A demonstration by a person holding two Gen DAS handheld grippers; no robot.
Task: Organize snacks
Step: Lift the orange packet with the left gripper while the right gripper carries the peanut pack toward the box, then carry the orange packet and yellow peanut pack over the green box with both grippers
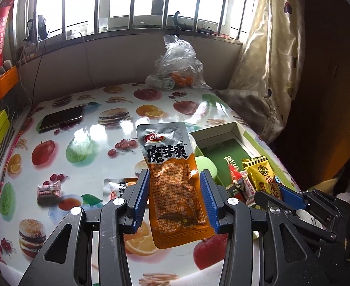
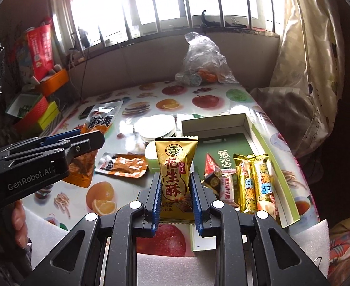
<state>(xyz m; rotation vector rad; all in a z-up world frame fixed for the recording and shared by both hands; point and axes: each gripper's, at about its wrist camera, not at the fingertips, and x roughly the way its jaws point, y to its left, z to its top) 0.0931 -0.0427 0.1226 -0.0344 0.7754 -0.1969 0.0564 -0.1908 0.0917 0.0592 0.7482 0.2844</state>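
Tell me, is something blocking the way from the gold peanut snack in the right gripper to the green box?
Nothing visible blocks it. The right gripper holds the gold peanut packet beside the green box, whose open top already holds several snacks at its near end; the far part looks free.

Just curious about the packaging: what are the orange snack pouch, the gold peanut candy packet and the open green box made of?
Orange konjac snack pouch: looks like glossy plastic film with a silvery foil top; light glows through the orange part.
Gold peanut crisp packet: shiny metallised film, judging by its crimped, serrated top edge.
Green box: seems matte cardboard, with stiff, straight white walls.
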